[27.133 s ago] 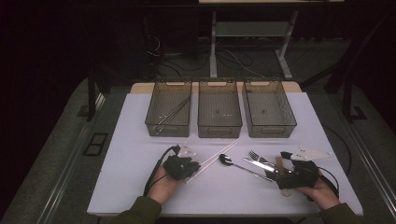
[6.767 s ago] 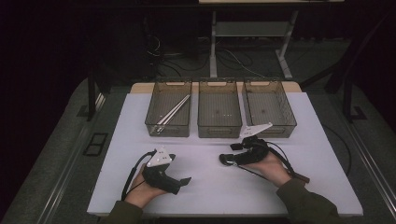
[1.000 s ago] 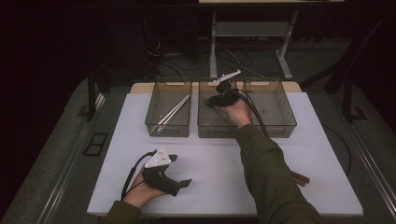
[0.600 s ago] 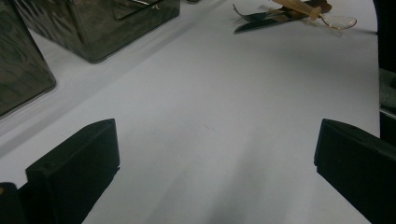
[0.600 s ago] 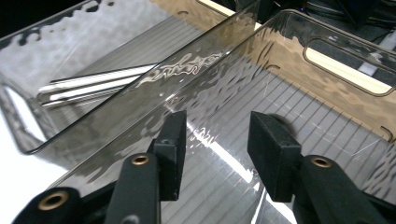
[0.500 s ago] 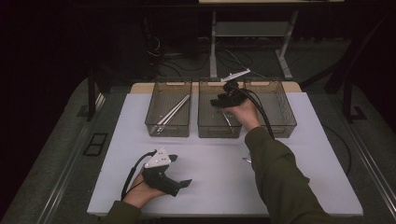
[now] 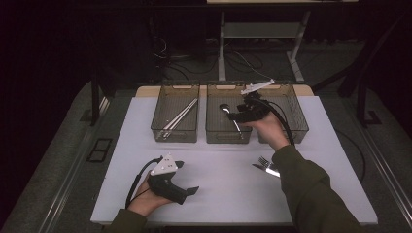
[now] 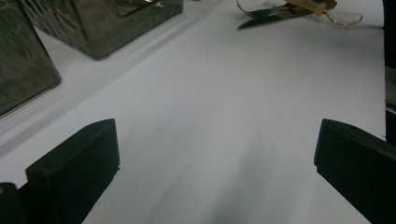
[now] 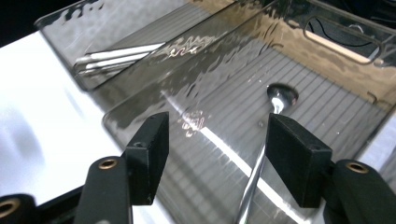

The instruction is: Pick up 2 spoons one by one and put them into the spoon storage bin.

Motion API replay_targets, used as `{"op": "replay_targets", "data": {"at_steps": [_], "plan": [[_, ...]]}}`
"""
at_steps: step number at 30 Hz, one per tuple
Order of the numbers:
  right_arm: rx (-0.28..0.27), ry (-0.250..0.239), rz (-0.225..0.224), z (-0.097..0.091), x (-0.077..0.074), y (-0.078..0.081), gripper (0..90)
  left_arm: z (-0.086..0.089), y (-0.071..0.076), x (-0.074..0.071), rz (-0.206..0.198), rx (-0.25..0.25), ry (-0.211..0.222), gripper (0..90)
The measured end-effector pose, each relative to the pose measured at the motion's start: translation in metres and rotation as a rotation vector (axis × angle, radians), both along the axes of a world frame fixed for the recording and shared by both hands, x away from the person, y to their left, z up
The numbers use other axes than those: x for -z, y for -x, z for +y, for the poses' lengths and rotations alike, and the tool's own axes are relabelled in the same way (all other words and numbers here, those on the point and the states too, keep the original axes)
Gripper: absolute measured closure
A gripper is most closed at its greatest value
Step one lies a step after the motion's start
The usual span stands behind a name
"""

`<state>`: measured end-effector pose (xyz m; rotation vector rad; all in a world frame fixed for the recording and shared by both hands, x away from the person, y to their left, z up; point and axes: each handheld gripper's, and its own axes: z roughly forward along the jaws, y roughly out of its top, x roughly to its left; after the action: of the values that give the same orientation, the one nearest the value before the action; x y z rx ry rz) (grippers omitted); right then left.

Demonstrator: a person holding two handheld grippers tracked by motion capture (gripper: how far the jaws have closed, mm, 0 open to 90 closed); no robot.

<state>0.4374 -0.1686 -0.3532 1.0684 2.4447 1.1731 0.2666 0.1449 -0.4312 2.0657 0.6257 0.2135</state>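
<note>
Spoon (image 7: 229,115) lies in the middle bin (image 7: 228,136) of three clear bins at the far side of the bench (image 7: 218,194); in the right gripper view its bowl (image 9: 281,95) rests on the ribbed floor and its handle runs down between the gripper's fingers. The right gripper (image 7: 241,116) hangs over that bin with its fingers (image 9: 149,149) spread apart, touching nothing, so the spoon looks just released: the step in hand seems to be sorting cutlery by kind, with chopsticks (image 7: 179,116) already in the left bin (image 7: 175,136). A fork and knife (image 7: 266,166) wait near the right forearm, a pale plastic spoon (image 8: 343,17) beside them. The left gripper (image 7: 187,189) rests low on the bench, fingers (image 8: 74,168) wide and empty. Next, I judge, the right gripper must lift clear of the bin wall and come down over one remaining piece.
</note>
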Motion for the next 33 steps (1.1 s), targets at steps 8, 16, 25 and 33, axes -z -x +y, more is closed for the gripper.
{"op": "replay_targets", "data": {"at_steps": [8, 16, 25, 33], "plan": [[-0.012, 0.002, -0.009, -0.022, -0.004, 0.031, 38.2, 0.000, -0.001, 0.000, -0.002, -0.008, 0.003, 0.0], [-0.021, 0.001, -0.024, -0.043, 0.004, 0.060, 38.3, 0.002, -0.001, -0.001, -0.008, -0.015, 0.013, 0.0], [-0.004, 0.015, -0.012, -0.068, 0.021, 0.086, 38.7, 0.004, -0.003, 0.001, -0.006, -0.020, 0.005, 0.0], [0.034, 0.024, 0.014, -0.096, 0.032, 0.107, 39.1, 0.003, -0.002, 0.001, -0.010, -0.020, -0.002, 0.0]]}}
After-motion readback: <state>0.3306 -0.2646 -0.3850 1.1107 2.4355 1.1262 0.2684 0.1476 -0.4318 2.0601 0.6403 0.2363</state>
